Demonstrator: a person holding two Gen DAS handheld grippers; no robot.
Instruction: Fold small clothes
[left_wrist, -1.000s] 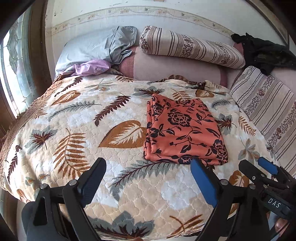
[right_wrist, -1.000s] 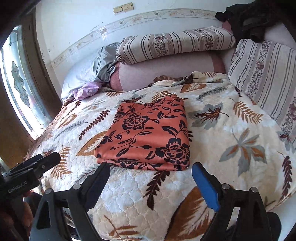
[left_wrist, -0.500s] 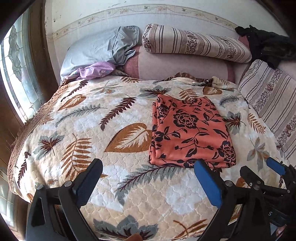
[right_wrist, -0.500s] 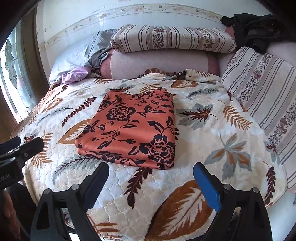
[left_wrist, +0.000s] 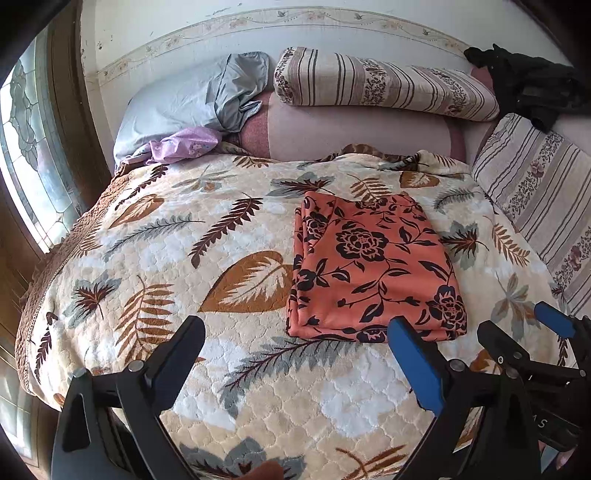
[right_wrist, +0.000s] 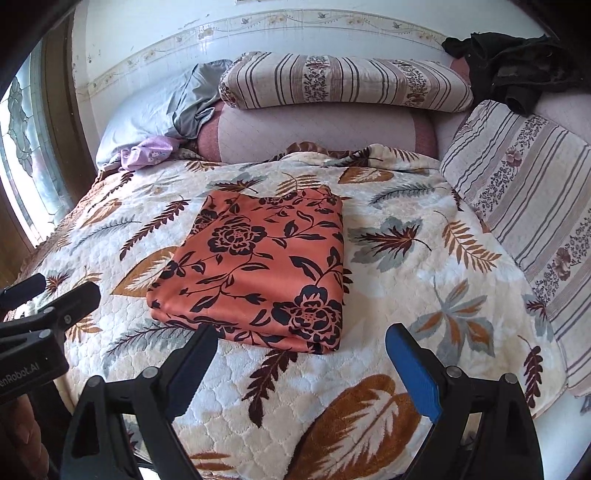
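An orange garment with black flowers (left_wrist: 369, 266) (right_wrist: 258, 273) lies folded into a neat rectangle on the leaf-patterned blanket (left_wrist: 184, 266) (right_wrist: 424, 295). My left gripper (left_wrist: 295, 332) hangs open above the blanket just short of the garment's near edge, nothing between its fingers. My right gripper (right_wrist: 301, 339) is open too, over the near edge of the garment, empty. Each gripper shows at the side of the other's view: the right one (left_wrist: 528, 332) and the left one (right_wrist: 37, 299).
Striped pillows (left_wrist: 384, 85) (right_wrist: 524, 229) and a pink bolster (right_wrist: 317, 129) line the back and right. A grey pillow (left_wrist: 184, 103), a lilac cloth (left_wrist: 184, 146) and dark clothing (right_wrist: 517, 77) lie at the head. A window (left_wrist: 26, 155) is on the left.
Both grippers have drawn back a little from the folded garment, which lies still. The right wrist view has swung, so the garment sits more to its left.
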